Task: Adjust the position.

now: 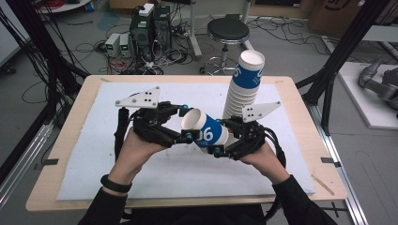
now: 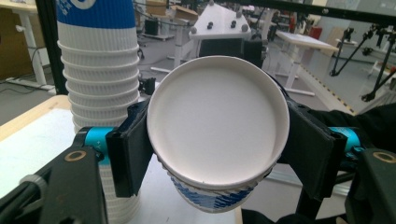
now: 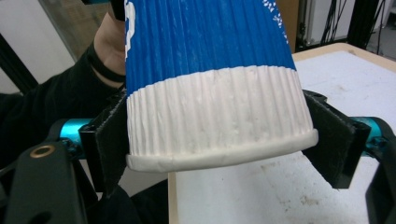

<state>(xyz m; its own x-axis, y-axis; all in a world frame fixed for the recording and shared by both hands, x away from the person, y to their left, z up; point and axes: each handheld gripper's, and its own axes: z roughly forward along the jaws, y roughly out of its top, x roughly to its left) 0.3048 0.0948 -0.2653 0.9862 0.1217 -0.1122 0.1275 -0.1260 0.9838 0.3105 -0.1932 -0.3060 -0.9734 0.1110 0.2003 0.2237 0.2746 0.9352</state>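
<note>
Two handheld grippers are meeting over the middle of a white mat (image 1: pixel 141 187) on a wooden table (image 1: pixel 70 122), with one paper cup (image 1: pixel 206 129) held in the air between them. The cup is lying on its side, blue and white with ribbed walls, its open mouth facing the person's left. The left gripper (image 1: pixel 187 123) is closing its black jaws on the cup near the rim, one pad on each side; in the left gripper view the round white inside of the cup (image 2: pixel 217 121) is sitting squarely between the pads. The right gripper (image 1: pixel 224 138) is reaching around the cup's other end. In the right gripper view the cup's white ribbed band and rolled edge (image 3: pixel 219 135) are lying between the jaws; the left pad is touching the wall, while the right pad is standing just beside it, so the grip there is looking loose. Just behind the grippers a tall leaning stack of matching cups (image 1: pixel 244 84) is standing on the mat.
</note>
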